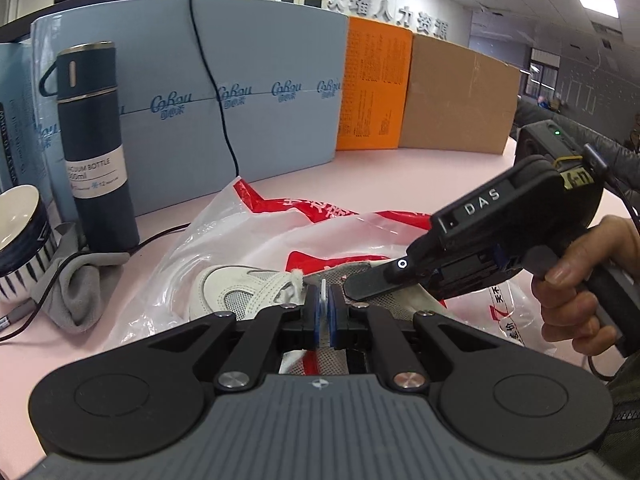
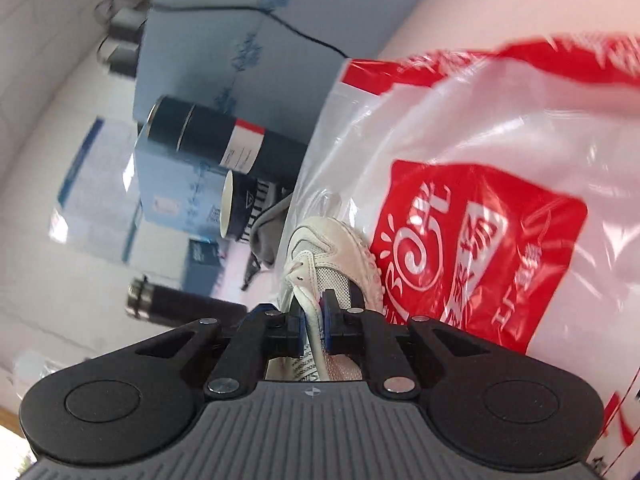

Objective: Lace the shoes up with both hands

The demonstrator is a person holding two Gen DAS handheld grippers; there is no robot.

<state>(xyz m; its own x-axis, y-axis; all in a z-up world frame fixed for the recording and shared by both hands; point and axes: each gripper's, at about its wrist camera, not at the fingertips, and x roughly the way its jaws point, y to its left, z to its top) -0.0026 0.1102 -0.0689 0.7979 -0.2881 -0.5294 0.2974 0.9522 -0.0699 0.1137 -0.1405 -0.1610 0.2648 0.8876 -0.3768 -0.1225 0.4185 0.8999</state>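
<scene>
White shoe (image 1: 232, 284) lies on a red-and-white plastic bag (image 1: 280, 232) on the pink worktop (image 1: 400, 172), lace only partly threaded. Left tongs (image 1: 325, 300) are clamped on the thin white lace tip (image 1: 323, 286), right tongs (image 2: 313, 312) are pinched on the lace (image 2: 310, 316) just above the eyelets. My read: keep both grips firm, take out slack with the right, steer the tip squarely into the next eyelet, and don't drag the shoe across the slippery bag

R hand-held gripper (image 1: 362, 286) blk, "DAS" mark | green LED | sleeve (image 1: 576, 128) prob. dk grey
</scene>
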